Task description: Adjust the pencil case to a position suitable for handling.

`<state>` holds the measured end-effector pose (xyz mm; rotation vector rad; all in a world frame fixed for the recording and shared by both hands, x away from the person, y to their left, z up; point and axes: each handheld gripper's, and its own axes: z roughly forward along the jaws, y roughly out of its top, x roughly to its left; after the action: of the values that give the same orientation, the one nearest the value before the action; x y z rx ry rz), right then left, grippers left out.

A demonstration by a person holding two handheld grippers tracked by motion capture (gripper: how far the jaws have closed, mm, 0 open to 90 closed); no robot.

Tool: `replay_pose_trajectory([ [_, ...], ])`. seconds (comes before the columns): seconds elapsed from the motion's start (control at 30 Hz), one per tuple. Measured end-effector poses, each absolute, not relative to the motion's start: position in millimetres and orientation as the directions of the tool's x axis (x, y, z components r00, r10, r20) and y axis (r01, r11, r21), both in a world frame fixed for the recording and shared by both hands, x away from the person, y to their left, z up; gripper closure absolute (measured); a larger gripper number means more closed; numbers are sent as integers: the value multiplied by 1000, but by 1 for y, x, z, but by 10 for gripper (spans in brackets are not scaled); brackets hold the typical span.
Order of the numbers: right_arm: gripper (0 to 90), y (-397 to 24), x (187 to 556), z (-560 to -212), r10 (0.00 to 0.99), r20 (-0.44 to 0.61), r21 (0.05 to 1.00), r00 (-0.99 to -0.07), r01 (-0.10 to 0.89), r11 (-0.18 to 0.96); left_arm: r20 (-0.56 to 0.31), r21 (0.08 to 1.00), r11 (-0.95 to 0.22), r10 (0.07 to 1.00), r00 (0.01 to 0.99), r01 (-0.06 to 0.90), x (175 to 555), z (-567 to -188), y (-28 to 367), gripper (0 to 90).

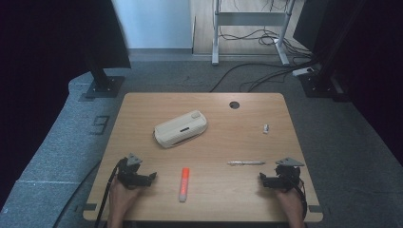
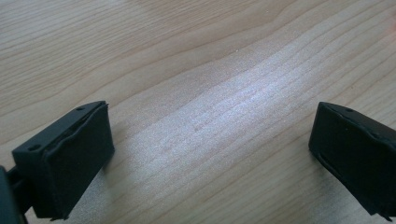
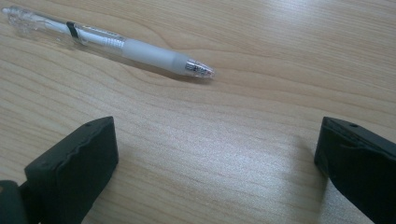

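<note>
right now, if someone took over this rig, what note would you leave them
Left tongs: open, empty, resting near the table's front left edge.
Right tongs: open, empty, at the front right, just short of the clear pen.
Orange highlighter lies between the two tongs; beige pencil case sits mid-table, apparently shut; a small white item lies far right.
Done: nothing picked up.
Left: likely everything, starting with the pen.
</note>
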<state>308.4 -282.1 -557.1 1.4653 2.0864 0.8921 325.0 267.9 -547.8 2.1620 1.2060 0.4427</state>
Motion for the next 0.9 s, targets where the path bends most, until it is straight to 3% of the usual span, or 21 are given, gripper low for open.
replay_pose_trajectory([
  [0.9,0,-282,308,-557,938,12,719,-347,655,233,-36,661,-382,844,536,646,329,-545,267,0],
])
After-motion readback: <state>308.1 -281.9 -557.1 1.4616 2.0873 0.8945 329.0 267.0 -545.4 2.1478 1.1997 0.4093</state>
